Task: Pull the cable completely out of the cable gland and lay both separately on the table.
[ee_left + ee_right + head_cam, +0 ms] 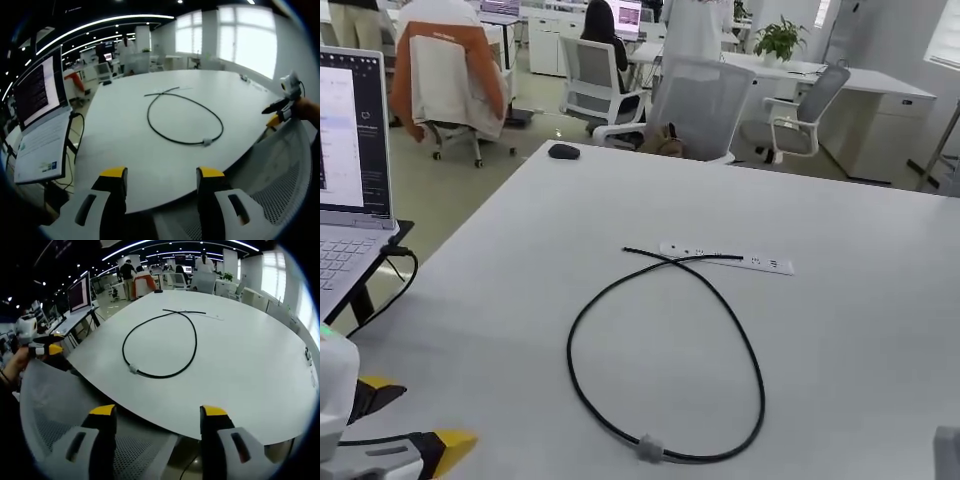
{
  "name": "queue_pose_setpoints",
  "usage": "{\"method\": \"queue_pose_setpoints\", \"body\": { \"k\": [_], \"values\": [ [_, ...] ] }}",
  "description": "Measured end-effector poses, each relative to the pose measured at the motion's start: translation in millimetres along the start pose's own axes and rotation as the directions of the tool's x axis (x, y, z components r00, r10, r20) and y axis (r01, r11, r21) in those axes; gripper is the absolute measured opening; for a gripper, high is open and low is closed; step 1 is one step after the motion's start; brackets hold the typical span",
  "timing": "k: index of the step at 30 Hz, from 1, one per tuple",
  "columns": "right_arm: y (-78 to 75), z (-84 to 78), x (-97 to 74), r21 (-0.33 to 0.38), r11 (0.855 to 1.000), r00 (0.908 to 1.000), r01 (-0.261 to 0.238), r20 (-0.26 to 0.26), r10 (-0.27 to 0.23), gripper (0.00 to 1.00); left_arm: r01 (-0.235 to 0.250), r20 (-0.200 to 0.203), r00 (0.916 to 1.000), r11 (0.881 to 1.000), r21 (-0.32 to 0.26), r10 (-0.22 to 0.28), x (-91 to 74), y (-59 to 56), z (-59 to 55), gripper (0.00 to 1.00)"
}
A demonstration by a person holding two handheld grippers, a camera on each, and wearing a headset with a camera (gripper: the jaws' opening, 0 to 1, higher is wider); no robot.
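A black cable (582,320) lies in one big loop on the white table (860,330), its ends crossing at the far side. A small grey cable gland (651,447) sits threaded on the loop's near side. My left gripper (412,413) is open at the table's near left corner, well short of the cable. Its own view shows open yellow-tipped jaws (161,175) off the table edge, with the loop (150,120) and gland (206,142) ahead. My right gripper (158,411) is open and holds nothing, also off the edge, facing the cable (192,347) and gland (133,369).
An open laptop (345,180) stands on a stand at the left. A flat white socket strip (730,258) lies under the cable ends, and a black mouse (563,152) sits at the far edge. A mesh chair back (60,405) is near the table edge. People sit at desks behind.
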State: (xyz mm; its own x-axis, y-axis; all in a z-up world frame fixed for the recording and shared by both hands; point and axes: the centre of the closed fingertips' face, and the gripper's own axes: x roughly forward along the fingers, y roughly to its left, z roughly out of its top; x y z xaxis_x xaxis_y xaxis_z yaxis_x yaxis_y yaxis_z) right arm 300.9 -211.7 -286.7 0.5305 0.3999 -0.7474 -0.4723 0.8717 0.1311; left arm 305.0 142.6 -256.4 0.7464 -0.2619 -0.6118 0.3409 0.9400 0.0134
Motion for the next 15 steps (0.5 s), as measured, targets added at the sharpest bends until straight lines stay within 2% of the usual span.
{"method": "queue_pose_setpoints", "body": {
  "k": [4,10,15],
  "values": [
    [-0.1,-0.5,0.5,-0.004,1.0,1.0,0.002,-0.001,-0.002,0.7,-0.001,-0.005,1.0,1.0,0.008,0.001,-0.1,0.5,-0.3,0.57],
    [2.4,-9.6,7.0,-0.012,1.0,0.9997,0.003,-0.023,-0.003,0.69,-0.001,-0.019,0.9998,1.0,0.025,0.001,1.9,2.1,-2.6,0.56],
    [-0.2,-12.0,12.2,-0.04,0.999,0.9993,0.028,-0.025,-0.029,0.68,0.017,-0.03,0.9995,0.996,0.092,-0.014,4.7,-5.2,2.8,0.56]
  ]
}}
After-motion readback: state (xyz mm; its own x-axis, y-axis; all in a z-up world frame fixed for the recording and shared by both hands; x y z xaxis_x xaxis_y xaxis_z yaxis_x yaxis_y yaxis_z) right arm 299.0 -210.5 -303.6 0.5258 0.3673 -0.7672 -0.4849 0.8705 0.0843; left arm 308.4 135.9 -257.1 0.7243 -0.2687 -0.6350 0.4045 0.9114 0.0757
